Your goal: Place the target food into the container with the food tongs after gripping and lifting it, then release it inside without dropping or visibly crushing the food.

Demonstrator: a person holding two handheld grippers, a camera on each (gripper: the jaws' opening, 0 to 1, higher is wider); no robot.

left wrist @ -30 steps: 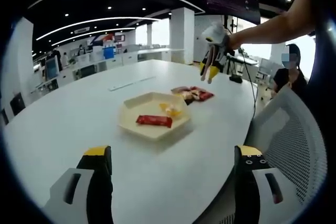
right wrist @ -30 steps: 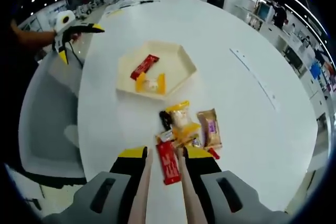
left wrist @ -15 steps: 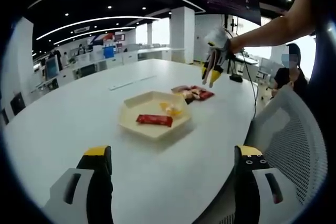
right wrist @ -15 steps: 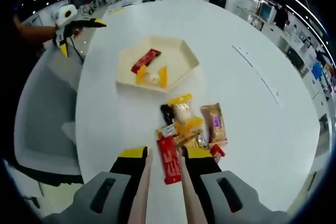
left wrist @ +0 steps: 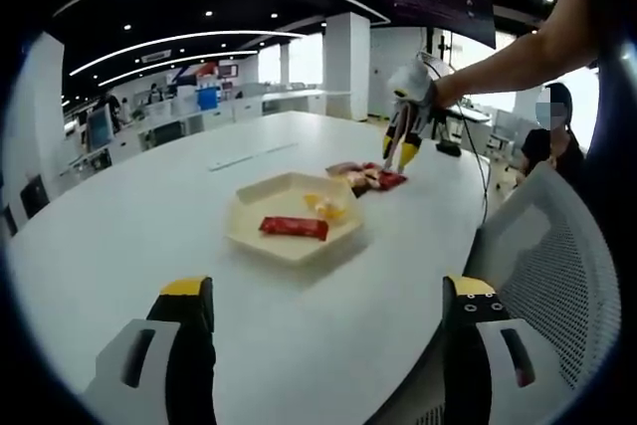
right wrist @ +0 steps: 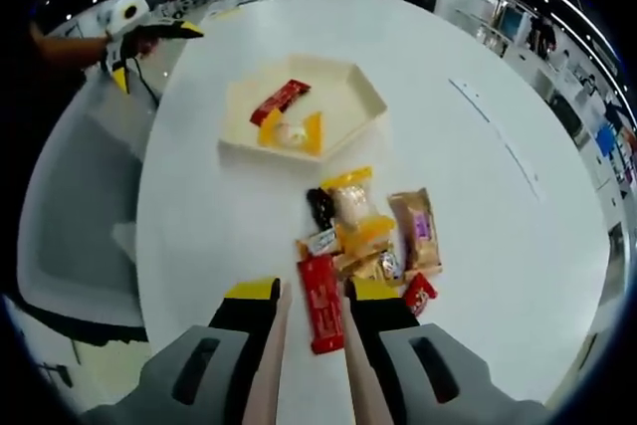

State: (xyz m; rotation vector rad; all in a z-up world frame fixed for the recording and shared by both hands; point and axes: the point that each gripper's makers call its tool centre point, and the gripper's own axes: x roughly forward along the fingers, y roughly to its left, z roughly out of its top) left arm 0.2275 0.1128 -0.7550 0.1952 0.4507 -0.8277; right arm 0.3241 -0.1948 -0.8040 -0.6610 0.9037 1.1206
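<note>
- A cream hexagonal tray (right wrist: 363,106) sits on the white oval table (left wrist: 129,216), the landmark for all else; inside it lie a red bar packet (right wrist: 281,101) and, just beside that, a yellow-wrapped snack (right wrist: 296,132).
- On the side of the tray nearer the right gripper (right wrist: 313,298), a pile of wrapped snacks (right wrist: 370,231) rests on the table.
- The right gripper hangs over the pile's far end from the tray, its tong blades close together on either side of a long red packet (right wrist: 320,303); whether they press it cannot be told.
- The left gripper (left wrist: 328,296) hovers well apart from the tray on the opposite side, its jaws spread wide and holding nothing.
- A white mesh chair (left wrist: 557,276) stands at the table's edge.
</note>
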